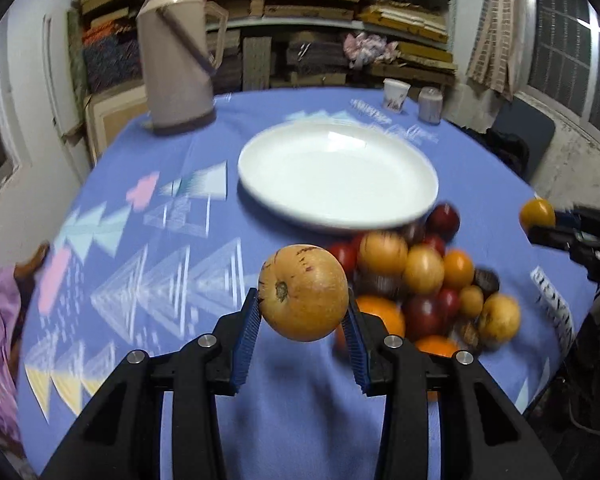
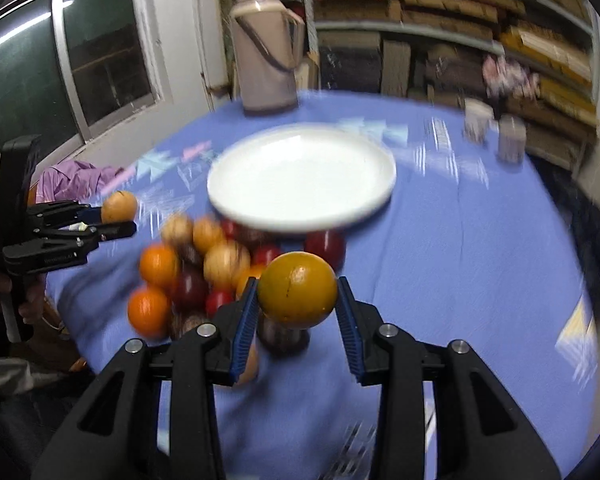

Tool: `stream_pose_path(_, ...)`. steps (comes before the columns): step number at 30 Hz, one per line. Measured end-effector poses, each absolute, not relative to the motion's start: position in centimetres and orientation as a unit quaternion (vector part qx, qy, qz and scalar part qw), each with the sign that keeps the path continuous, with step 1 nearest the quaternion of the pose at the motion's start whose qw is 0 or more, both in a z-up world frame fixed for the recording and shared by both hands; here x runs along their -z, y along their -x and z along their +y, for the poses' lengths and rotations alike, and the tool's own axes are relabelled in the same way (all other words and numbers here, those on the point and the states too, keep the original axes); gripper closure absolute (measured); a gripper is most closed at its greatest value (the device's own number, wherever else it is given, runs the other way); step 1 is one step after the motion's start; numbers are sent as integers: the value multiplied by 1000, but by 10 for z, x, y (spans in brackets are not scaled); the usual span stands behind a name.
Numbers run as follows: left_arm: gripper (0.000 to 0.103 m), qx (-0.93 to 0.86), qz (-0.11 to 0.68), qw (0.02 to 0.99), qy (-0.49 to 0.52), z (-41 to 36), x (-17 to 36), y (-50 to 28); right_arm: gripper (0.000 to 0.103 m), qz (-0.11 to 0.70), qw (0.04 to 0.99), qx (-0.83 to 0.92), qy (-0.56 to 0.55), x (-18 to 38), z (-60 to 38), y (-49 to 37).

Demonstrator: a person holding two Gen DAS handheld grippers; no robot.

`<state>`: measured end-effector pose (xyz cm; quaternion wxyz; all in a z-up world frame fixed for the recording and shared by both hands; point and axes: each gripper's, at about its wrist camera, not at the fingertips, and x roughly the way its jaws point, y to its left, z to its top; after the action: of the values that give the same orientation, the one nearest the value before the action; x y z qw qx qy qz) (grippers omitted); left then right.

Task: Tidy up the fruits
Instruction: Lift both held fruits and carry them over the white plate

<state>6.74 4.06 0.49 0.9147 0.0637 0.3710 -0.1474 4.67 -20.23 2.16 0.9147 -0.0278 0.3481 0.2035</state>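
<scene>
Grippers both loaded, held above blue tablecloth. Left gripper clamps tan speckled fruit; right gripper clamps yellow-orange citrus. Fruit pile sits just beside white plate. Only right view shows window & person's hand; left view shows right gripper side-on.

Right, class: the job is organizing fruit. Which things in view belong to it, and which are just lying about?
Belongs:
- speckled tan round fruit in left tool
- yellow-orange round fruit in right tool
- heap of mixed fruit
- empty white round plate

Lying about:
- beige thermos jug
- white paper cup
- purple cloth
</scene>
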Motion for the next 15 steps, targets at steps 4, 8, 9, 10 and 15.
stream_pose_path(4,62,145,363,916,-86,26,-16,-102,66,330,917,-219,53,-46,-185,-87)
stream_pose_path(8,62,149,383,908,-85,12,-13,-157,66,347,909,-221,72,-45,-163,-144)
stream_pose_path(9,62,147,386,907,-86,10,-12,-166,66,353,907,-218,73,-42,-160,-158)
stream_pose_path(10,62,148,391,904,-89,6,-12,-183,66,358,906,-216,73,-39,-158,-169)
stream_pose_path(15,62,169,426,884,-95,-13,-2,-263,66,393,894,-197,83,-16,-146,-246)
